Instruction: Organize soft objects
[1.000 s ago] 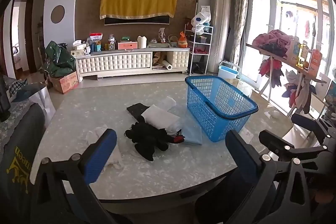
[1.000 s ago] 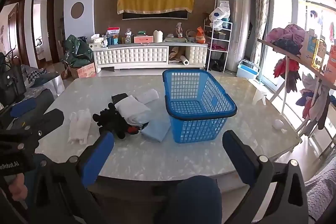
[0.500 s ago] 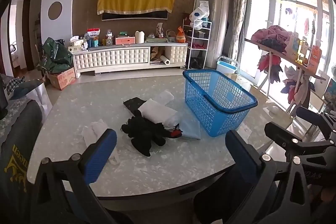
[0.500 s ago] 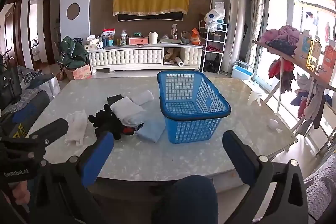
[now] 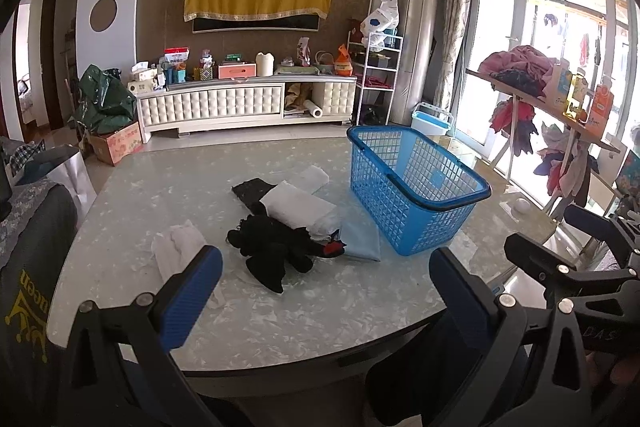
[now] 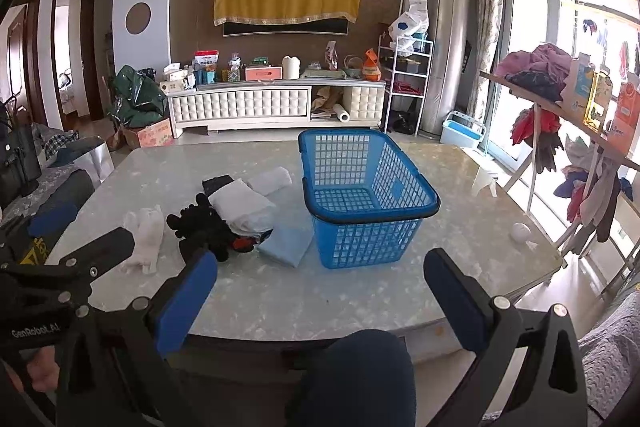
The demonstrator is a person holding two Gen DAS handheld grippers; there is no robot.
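Left wrist view: marble table [image 5: 132,211] with a blue mesh basket [image 5: 416,195] at right, upright, nothing visible inside. Soft pile just left of it: black plush toy [image 5: 272,251], white folded cloth [image 5: 300,207] lying over it, light blue cloth [image 5: 362,243] touching the basket's base, black cloth [image 5: 252,189] and a second white roll [image 5: 314,177] behind. White gloves [image 5: 176,251] lie apart, nearer the left edge. Left gripper [image 5: 326,287] held level short of the table's near edge, jaws wide, nothing between them. Bare tabletop lies between gripper and pile. The other gripper's black frame shows at far right.

Right wrist view: basket [image 6: 364,195] dead ahead, pile [image 6: 240,211] to its left, gloves [image 6: 144,235] further left. Small white ball [image 6: 520,231] near the right edge. Right gripper [image 6: 320,299] over the near edge, jaws wide and empty; a dark knee [image 6: 360,371] below. Clear marble in front of the basket.
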